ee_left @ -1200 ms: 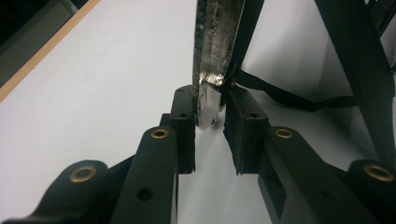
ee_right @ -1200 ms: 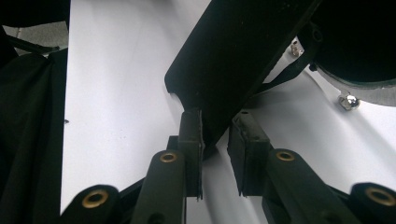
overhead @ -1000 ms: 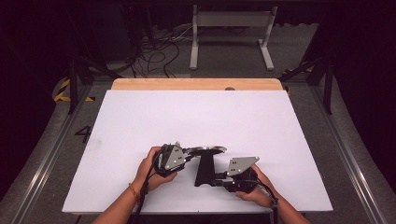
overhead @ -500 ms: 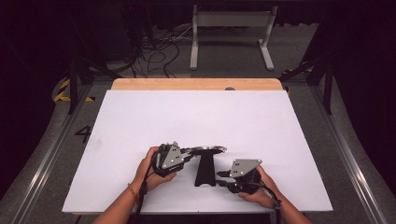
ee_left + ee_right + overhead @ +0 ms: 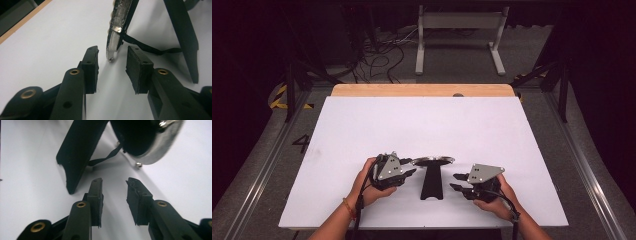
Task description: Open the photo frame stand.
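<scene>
- Tabletop (image 5: 362, 120): white sheet over a wooden board, wood strip showing along the far edge; all the action sits near the near edge, about mid-width.
- Left gripper (image 5: 411, 172): in the person's left hand (image 5: 369, 185), left of centre near the near edge, pointing right at the stand. Jaws have just been opening; left gripper view shows the pads (image 5: 91, 66) parted with the mirror's silver rim in the gap, not pressed by either pad. Hand in much the same spot as a second ago.
- Mirror (image 5: 433, 160): small round framed piece on a black stand (image 5: 431, 182), standing on the tabletop between the two grippers, close to the near edge. Rim edge-on in the left gripper view (image 5: 117, 27); a thin black strap (image 5: 150, 48) runs between frame and leg. Same place as in the earlier frames.
- Right gripper (image 5: 457, 181): in the right hand (image 5: 492, 197), right of the stand, aimed left at it. A second ago it was up against the stand's leg; now it sits clear of it, a bit further right. Jaws have just been opening; nothing between the pads (image 5: 96, 195), with the stand's leg (image 5: 77, 150) and the mirror's back (image 5: 140, 137) ahead.
</scene>
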Tool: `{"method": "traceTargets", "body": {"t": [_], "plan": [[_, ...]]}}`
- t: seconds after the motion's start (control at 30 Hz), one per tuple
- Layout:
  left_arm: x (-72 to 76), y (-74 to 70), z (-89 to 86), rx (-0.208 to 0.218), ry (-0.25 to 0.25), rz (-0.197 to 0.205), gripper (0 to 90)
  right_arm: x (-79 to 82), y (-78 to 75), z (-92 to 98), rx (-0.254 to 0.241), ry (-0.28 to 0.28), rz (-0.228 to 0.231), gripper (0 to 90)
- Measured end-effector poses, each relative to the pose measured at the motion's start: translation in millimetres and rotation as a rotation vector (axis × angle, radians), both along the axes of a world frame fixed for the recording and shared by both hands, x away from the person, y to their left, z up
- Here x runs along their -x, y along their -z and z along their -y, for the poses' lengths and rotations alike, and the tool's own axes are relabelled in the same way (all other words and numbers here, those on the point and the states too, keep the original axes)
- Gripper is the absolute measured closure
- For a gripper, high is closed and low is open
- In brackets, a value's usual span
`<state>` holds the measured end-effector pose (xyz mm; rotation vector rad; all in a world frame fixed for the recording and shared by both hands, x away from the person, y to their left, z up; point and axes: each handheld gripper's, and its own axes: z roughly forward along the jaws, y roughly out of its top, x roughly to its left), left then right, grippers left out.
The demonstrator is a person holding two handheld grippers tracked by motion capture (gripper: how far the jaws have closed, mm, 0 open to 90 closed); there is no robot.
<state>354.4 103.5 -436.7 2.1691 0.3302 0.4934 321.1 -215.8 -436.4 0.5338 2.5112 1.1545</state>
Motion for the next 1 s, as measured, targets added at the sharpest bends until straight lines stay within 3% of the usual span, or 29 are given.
{"method": "traceTargets", "body": {"t": [0.17, 0.33, 0.47, 0.7, 1.0], "plan": [[-0.7, -2.8, -7.8, -0.005, -0.009, -0.016, 57.8, -2.3, -5.8, 5.9, -0.021, 0.037, 0.024, 63.9], [-0.6, -9.2, -9.6, 0.001, -0.014, -0.004, 53.8, -4.4, -11.1, 9.4, -0.038, 0.079, 0.055, 60.3], [6.4, -8.3, -12.7, -0.037, -0.025, -0.004, 50.4, -4.8, -14.3, 10.5, -0.052, 0.104, 0.062, 56.2], [14.2, -5.3, -28.7, 0.035, -0.048, -0.035, 48.6, -7.3, -20.0, 12.6, -0.078, 0.150, 0.080, 49.6], [11.8, -7.9, -31.8, 0.071, -0.066, -0.032, 46.3, -10.1, -29.5, 12.9, -0.107, 0.179, 0.120, 46.2]]}}
